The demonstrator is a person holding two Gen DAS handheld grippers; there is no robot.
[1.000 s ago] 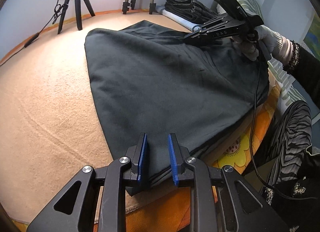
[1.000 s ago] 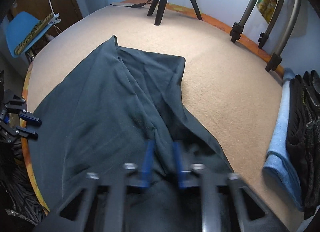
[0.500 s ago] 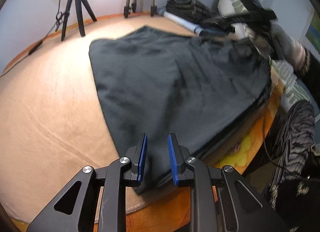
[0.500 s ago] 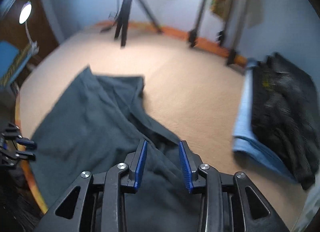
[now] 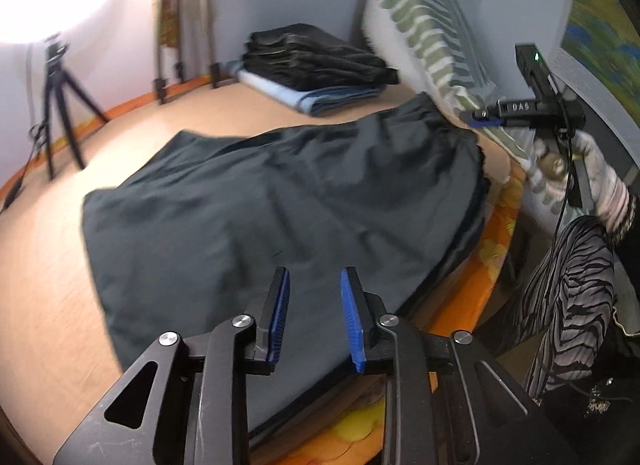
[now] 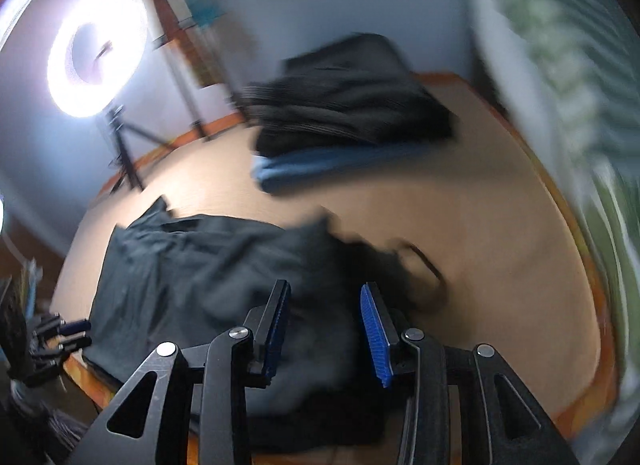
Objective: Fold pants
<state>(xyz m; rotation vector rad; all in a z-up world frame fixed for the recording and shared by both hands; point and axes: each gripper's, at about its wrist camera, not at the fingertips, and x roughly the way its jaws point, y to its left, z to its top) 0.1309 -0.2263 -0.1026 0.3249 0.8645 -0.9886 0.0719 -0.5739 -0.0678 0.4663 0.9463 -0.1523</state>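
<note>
Both grippers' open fingers (image 5: 280, 317) hover above the flat pants (image 5: 280, 201).

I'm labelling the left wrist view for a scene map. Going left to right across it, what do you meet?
Black tripod → dark pants spread on the bed → stack of folded dark clothes → striped pillow → right gripper, raised clear of the pants.

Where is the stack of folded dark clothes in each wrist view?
Left wrist: the stack of folded dark clothes sits upper centre, on a blue towel by the back wall, beyond the pants.
Right wrist: the stack is upper centre, blurred, on the same towel.
Shared landmark: the tripod at far left.
</note>
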